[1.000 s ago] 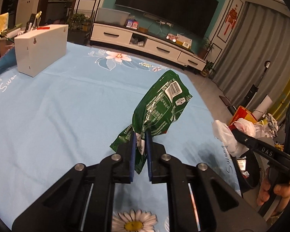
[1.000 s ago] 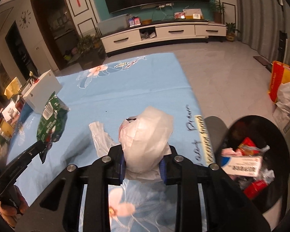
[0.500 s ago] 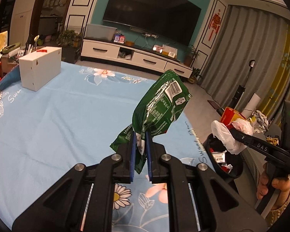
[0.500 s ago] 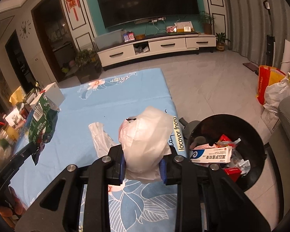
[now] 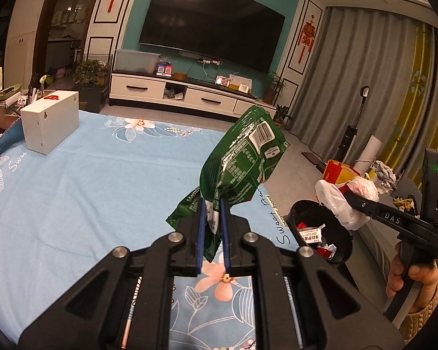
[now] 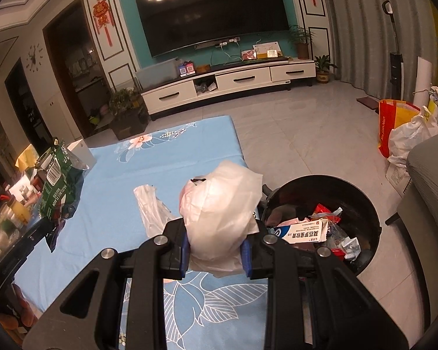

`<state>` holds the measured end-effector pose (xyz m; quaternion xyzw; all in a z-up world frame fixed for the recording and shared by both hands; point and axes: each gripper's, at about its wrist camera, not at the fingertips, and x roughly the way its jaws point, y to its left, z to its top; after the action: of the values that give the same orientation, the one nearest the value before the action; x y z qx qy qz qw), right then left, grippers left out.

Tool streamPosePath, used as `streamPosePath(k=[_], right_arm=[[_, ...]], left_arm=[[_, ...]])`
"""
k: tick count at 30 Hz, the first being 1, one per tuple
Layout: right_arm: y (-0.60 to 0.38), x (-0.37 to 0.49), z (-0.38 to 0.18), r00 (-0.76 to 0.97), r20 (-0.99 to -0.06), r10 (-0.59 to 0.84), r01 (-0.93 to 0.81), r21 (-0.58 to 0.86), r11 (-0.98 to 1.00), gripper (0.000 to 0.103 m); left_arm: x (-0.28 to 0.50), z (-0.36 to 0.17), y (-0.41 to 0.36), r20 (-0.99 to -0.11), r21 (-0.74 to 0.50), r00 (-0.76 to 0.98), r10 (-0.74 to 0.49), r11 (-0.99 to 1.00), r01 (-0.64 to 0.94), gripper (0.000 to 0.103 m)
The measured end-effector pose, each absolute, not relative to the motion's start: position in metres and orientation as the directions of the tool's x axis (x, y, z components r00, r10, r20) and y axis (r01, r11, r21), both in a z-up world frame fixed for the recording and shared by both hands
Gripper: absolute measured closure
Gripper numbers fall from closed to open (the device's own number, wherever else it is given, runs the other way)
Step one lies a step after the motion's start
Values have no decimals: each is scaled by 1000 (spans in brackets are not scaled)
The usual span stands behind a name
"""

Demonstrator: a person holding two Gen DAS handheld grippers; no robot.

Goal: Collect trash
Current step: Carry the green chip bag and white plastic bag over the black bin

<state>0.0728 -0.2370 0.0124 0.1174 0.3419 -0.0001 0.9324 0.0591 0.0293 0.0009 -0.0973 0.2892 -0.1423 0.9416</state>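
Above a blue floral tablecloth, the left gripper pinches a green snack bag. Beside it, the right gripper clamps a crumpled white plastic bag near the black trash bin.

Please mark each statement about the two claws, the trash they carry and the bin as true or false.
1. The left claw grips a green snack bag. True.
2. The right claw is empty. False: it is shut on a white plastic bag.
3. The black bin already contains trash. True.
4. The white box lies inside the bin. False: it stands on the blue cloth.
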Motion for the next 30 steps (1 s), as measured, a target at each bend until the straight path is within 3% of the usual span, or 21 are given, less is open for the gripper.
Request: streamPosePath(k=[30], right_arm=[[-286, 56, 20, 791, -611, -16, 200, 235, 951, 75]], left_arm=[[75, 18, -32, -490, -211, 763, -423, 906, 367, 92]])
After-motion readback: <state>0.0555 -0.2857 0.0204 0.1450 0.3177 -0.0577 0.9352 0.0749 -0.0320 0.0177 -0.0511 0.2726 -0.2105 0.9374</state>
